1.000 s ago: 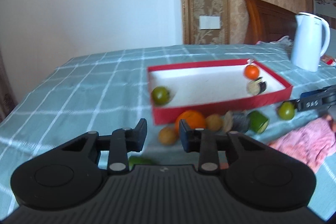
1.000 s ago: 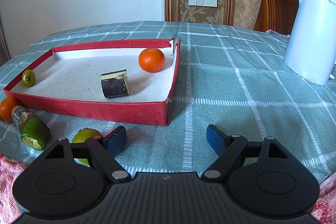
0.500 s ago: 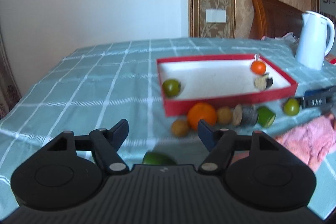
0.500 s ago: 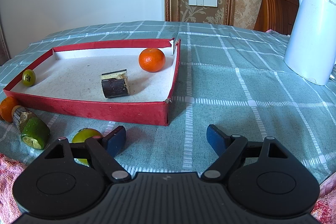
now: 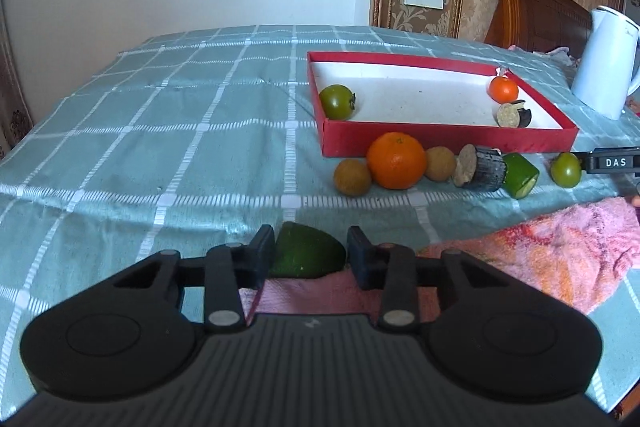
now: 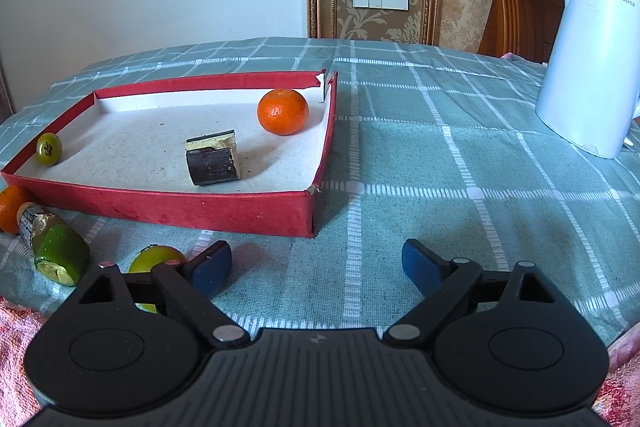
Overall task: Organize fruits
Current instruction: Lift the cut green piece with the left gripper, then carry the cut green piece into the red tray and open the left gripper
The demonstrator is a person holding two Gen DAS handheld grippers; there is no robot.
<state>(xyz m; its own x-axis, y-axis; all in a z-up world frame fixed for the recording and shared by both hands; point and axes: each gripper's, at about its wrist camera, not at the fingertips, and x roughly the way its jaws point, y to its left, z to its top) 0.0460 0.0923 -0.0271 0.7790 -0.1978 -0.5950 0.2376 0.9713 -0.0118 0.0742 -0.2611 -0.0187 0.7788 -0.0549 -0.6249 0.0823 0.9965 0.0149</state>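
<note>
Claws: left claw (image 5: 310, 253) brackets half-hidden green fruit (image 5: 306, 254), grip unclear; right claw (image 6: 316, 263) spread wide.

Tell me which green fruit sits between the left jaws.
The dark green wedge at the towel's edge; the other green fruits lie in or beside the red box.

Red box (image 6: 200, 205): matt fuzzy card, white paper liner. Tablecloth (image 6: 460, 163): woven cloth. Kettle (image 6: 592, 67): glossy white plastic. Towel (image 5: 540, 251): terry.

Desk cloth (image 5: 200, 131): teal, white grid. Box (image 5: 440, 137): red, white inside. In front of box: orange (image 5: 396, 159), green fruit piece (image 5: 306, 253). Towel (image 5: 560, 251) pink.
</note>
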